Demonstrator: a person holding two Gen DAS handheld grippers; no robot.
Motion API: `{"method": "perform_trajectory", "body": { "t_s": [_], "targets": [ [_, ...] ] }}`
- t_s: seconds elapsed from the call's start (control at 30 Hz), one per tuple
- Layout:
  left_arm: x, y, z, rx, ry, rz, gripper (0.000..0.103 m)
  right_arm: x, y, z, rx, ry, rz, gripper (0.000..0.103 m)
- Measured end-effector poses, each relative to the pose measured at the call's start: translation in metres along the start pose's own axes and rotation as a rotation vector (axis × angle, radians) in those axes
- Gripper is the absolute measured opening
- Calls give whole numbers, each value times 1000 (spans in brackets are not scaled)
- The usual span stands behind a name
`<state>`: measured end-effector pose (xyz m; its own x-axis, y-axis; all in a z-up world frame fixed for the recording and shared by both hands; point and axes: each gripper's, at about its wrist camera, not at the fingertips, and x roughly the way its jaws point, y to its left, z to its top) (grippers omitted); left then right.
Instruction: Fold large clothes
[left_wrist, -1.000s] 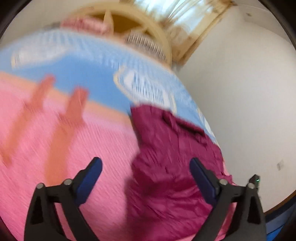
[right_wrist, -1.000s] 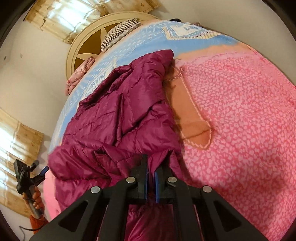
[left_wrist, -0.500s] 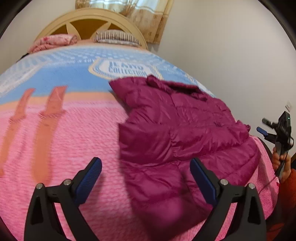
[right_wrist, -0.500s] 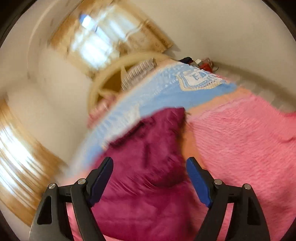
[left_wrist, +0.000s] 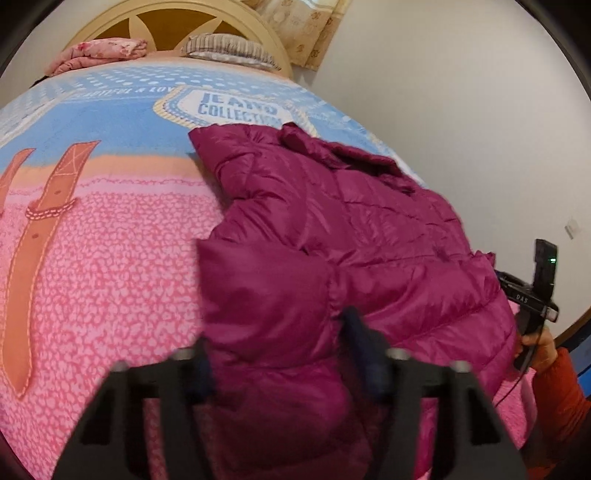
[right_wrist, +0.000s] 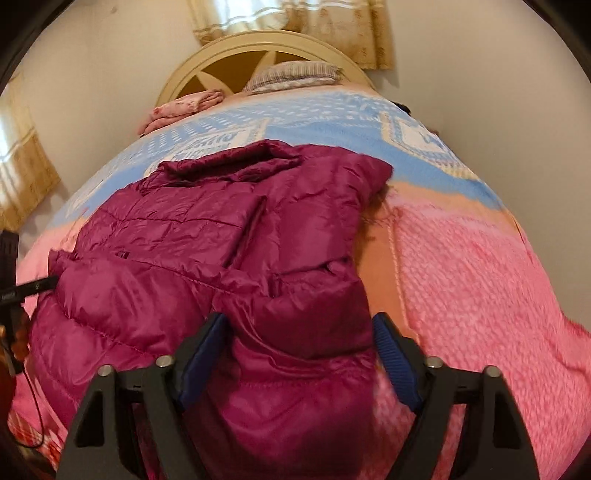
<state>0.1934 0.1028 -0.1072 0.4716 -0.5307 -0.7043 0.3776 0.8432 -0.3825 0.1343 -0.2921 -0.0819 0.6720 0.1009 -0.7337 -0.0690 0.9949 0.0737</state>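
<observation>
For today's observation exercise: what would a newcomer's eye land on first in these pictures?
First, the shiny magenta puffer jacket, partly folded on the bed. It lies on a pink and blue bedspread with printed belt straps. The left gripper and right gripper both straddle puffy jacket folds at the near edge, jaws just closing.

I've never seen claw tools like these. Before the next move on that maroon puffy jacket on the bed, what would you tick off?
1. Maroon quilted puffer jacket lies on the pink and blue bedspread: ok.
2. Jacket sits between the jaws of the left gripper, which have just been closing: ok.
3. Jacket sits between the jaws of the right gripper, which have also just been closing: ok.
4. Both grippers hold the fabric firmly: cannot tell; the left view is blurred.
5. Jacket lies smooth: not ok, it is rumpled.
6. Bare bedspread beside the jacket for folding: ok.
</observation>
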Motion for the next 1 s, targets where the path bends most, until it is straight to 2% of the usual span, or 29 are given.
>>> {"method": "perform_trajectory", "body": {
  "t_s": [0.03, 0.07, 0.13, 0.17, 0.33, 0.47, 0.57, 0.7, 0.83, 1.0],
  "targets": [
    [1, 1, 0, -10, -3, 0, 36, 1, 2, 0, -9, 3, -20, 32],
    [-1, 1, -1, -25, -18, -11, 33, -2, 5, 1, -7, -4, -21, 25],
    [-6, -1, -4, -33, -52, -19, 22, -14, 12, -4, 6, -32, -44, 17],
    [-12, -4, -7, -29, -73, -21, 20, -21, 15, -5, 6, -54, -61, 15],
    [-42, -20, -19, 23, -149, -21, 13, -72, 27, -13, 37, -186, -103, 13],
    [-58, -32, -16, 68, -161, 3, 13, -108, 30, -5, 84, -279, -81, 13],
    [-75, -36, -14, 60, -221, -15, 13, -123, 34, -1, 93, -324, -85, 13],
    [-79, -34, -10, 36, -257, -32, 13, -129, 37, -2, 103, -347, -124, 12],
    [-67, -37, 0, 42, -259, 28, 11, -123, 36, 2, 118, -344, -147, 12],
    [-48, -35, 32, -9, -263, 61, 11, -108, 31, 27, 149, -358, -166, 12]
  ]
}}
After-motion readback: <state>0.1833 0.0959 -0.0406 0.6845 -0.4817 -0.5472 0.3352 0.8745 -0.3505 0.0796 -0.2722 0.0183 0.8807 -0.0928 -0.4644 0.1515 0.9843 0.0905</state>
